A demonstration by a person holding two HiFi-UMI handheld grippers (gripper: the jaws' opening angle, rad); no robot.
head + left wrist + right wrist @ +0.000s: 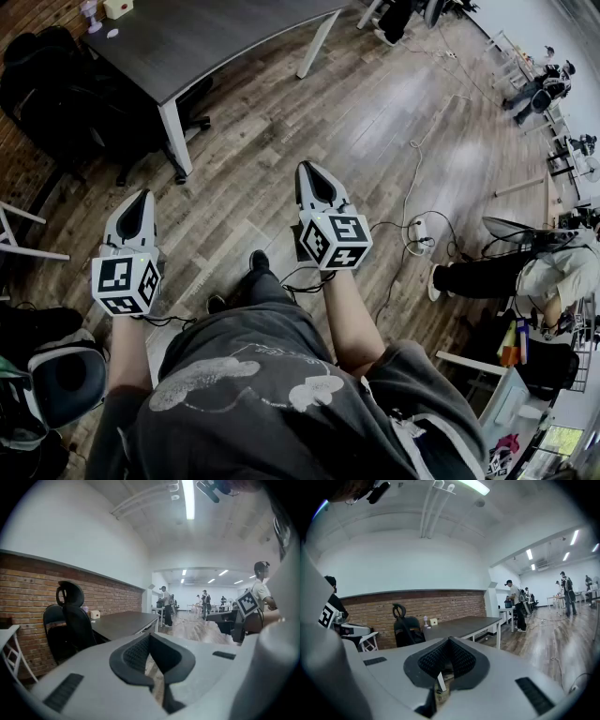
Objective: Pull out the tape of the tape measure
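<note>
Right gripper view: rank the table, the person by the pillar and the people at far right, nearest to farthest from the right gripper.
1. The table, centre, just ahead.
2. The person by the pillar, right of centre, past the table's end.
3. The people, far right, deep in the room.

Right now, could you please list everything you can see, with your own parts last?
table: one, dark grey top, white legs, ahead to the left
box: one, cream, on the table's far end
office chair: one, black, beside the table
power strip: one, white, with cables on the wooden floor at right
people: several, far right of the room
tape measure: none in view
left gripper and right gripper: two, white, shut and empty, over the floor
</note>
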